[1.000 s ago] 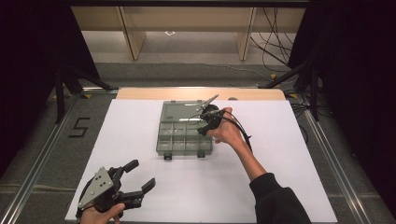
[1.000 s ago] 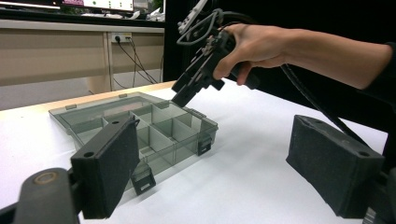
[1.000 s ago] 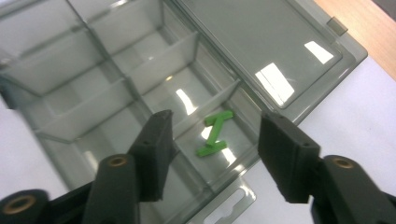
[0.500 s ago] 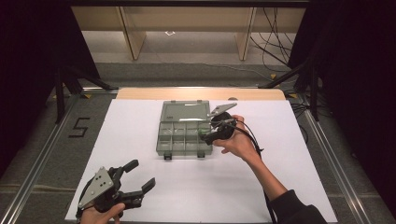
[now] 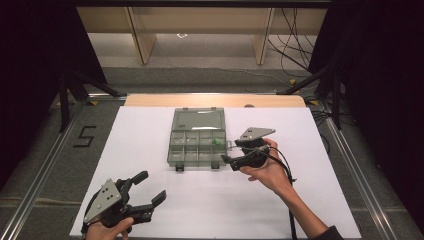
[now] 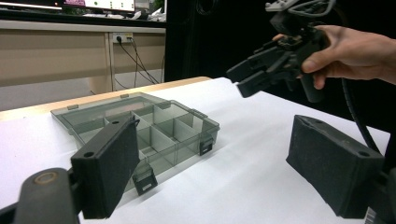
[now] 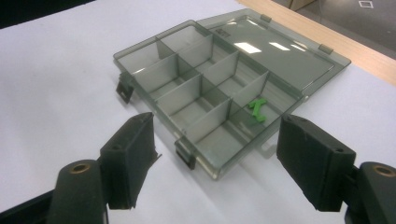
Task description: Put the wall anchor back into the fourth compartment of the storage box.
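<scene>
We hold the right tongs [image 5: 227, 159] just off the 3 o'clock side of the compartment organizer box [image 5: 197, 140], which lies near the middle of the white desk [image 5: 300, 200] with its clear lid [image 5: 198, 120] folded flat toward 12 o'clock. In the right gripper view their jaws stand wide apart with nothing between them, aimed down at the box's near corner. A small green clip [image 7: 257, 110] lies in the compartment at the box's 3 o'clock end, in the row beside the lid hinge; the other compartments look bare. We judge that the piece sits where it belongs and that we keep these tongs released and off to the side so the open tray is not knocked.

The left tongs [image 5: 150, 192] hover low at the desk's 7 o'clock corner, well apart from the box. Their jaws are also spread and carry nothing, as the left gripper view confirms, where the box shows between them farther off and the right hand [image 6: 348, 49] hangs above the sheet at 1 o'clock. We read this as a parked pose that leaves the working side free.

The two black latches [image 7: 123, 89] on the box's front wall hang undone, so closing the lid would likely be a step still to come.
</scene>
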